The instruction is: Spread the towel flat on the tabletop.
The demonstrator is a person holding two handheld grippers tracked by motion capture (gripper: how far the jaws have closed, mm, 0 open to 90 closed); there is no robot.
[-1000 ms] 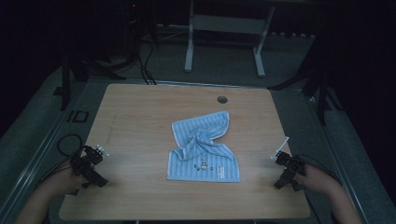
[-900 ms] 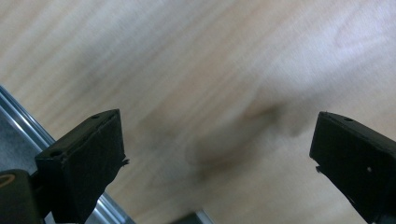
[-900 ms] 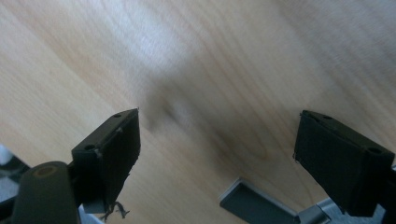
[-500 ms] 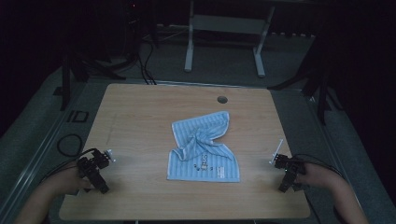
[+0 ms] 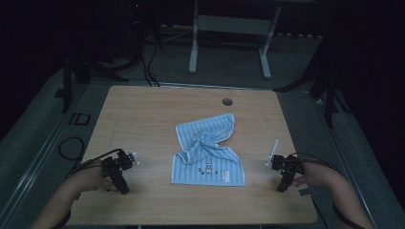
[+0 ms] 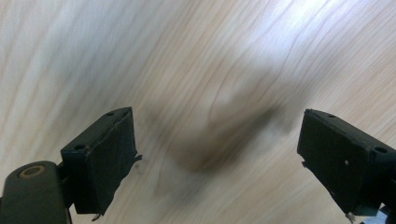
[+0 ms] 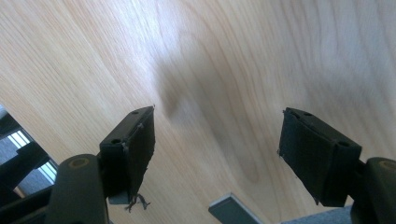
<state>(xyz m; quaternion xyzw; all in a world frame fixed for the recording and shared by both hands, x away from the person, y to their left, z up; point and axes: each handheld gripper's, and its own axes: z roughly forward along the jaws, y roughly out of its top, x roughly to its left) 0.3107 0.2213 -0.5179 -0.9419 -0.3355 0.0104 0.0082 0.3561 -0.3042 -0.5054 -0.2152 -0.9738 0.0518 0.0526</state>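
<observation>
A light blue striped towel (image 5: 208,153) lies crumpled near the middle of the wooden table (image 5: 143,109). Its far part is folded over and bunched toward the centre, while the near part lies flatter, with a row of small dark marks printed across it. Nothing touches it.

The left tongs (image 5: 130,161) sit low over the table near the front left corner, well apart from the towel's left edge, held by the person's left hand (image 5: 93,180). In the left gripper view the two black jaws stand wide apart over bare, blurred wood grain with a dark shadow between them; they have just been closing a little, and nothing is between them.

The right tongs (image 5: 271,160) sit near the front right, apart from the towel's right edge, in the person's right hand (image 5: 313,177). In the right gripper view the jaws also stand wide apart above bare wood, having just been closing slightly, with nothing between them. A small grey tab (image 7: 232,211) lies on the table close to the edge just below them.

A round hole (image 5: 227,101) sits in the table's far side.
</observation>
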